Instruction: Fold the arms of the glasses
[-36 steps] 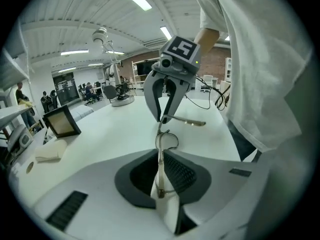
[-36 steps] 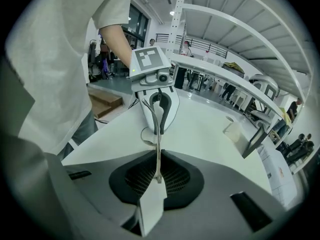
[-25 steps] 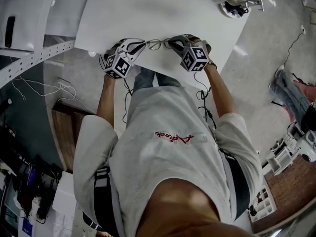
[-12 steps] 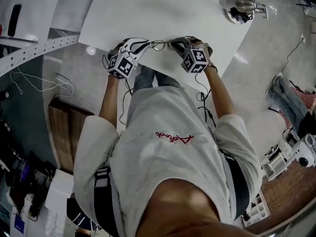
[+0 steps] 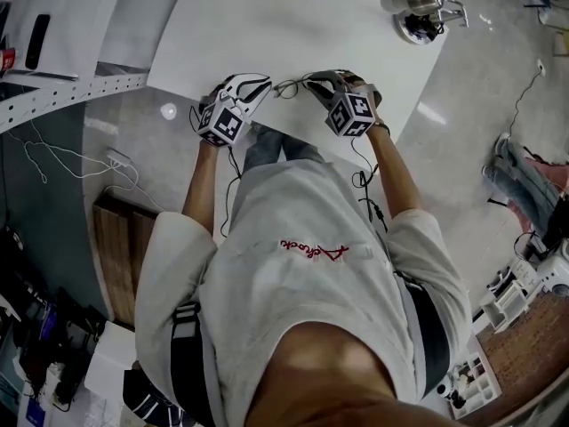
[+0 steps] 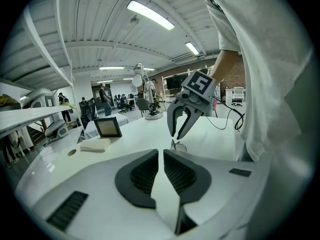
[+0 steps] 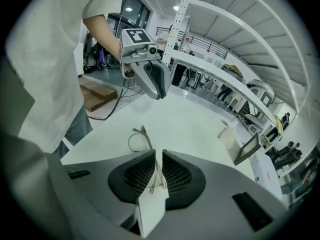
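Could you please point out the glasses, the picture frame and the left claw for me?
Glasses (image 7: 137, 141), right gripper view, on the lens.
Picture frame (image 6: 108, 127), left gripper view, on its dark front.
Left claw (image 6: 161, 154), left gripper view, midway between its tips.

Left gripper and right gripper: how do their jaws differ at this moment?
The white left gripper has nothing between its jaws; the white right gripper has the thin wire-framed glasses between its jaws. The left jaws stand slightly apart; the right jaws are opening. Both grippers point over the white table.
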Demonstrator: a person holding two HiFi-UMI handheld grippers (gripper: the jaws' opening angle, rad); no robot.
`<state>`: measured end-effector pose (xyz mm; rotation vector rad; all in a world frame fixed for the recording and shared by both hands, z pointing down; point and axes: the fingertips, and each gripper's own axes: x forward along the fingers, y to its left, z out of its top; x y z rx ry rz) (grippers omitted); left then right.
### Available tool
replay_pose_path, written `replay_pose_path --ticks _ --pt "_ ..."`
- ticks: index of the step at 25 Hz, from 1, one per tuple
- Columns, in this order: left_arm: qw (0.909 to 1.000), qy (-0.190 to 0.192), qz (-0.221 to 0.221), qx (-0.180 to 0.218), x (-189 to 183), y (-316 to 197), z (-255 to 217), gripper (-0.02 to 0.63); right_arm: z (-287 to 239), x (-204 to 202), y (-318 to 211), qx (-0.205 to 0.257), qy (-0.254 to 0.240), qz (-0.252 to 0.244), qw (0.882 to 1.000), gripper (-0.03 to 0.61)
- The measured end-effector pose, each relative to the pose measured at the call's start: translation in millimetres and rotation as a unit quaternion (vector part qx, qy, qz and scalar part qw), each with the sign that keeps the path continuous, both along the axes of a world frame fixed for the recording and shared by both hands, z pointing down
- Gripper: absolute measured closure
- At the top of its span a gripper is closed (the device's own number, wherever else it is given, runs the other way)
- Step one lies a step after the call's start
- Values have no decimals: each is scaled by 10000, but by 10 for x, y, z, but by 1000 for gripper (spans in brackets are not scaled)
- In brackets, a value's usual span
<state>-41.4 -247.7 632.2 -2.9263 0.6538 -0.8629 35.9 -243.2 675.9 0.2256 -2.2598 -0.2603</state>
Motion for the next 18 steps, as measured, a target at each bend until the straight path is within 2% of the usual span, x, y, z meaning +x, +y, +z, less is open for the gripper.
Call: replay_pose_path --ticks 5,8,11,15,18 --pt "9995 233 -178 137 64 -26 -190 555 -230 35 -11 140 -329 398 9986 531" --pt "9981 507 -348 104 141 46 -297 555 -384 52 58 84 -688 732 9949 541" --pt "9955 797 -473 213 195 -88 -440 557 -545 25 -97 139 -1162 1093 9871 541" --pt "9917 1109 -585 294 316 -130 -634 584 -788 98 -197 -4 -1948 1716 9657 541" --pt "9904 1210 -584 333 412 -134 -721 584 -1003 212 -275 -181 -2651 2208 9384 541"
